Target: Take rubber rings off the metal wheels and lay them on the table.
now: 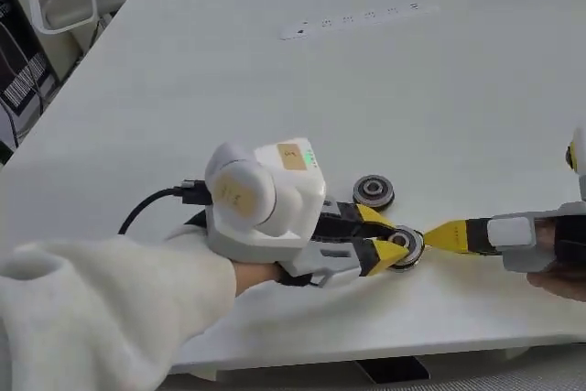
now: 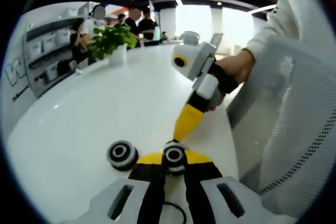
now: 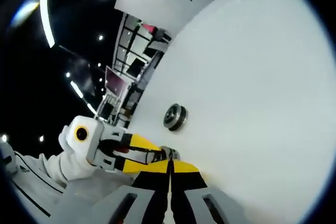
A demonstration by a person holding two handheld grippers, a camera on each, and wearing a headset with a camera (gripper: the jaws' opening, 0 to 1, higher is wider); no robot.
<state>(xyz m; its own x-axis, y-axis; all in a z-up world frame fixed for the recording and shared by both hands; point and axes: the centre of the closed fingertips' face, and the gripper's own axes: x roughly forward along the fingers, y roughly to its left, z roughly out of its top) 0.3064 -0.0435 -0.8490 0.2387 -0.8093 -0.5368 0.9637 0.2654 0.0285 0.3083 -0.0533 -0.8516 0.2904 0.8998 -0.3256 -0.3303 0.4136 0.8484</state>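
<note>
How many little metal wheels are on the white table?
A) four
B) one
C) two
C. The clamped wheel sits between the jaws of the left gripper, and the free wheel lies loose on the table close by.
</note>
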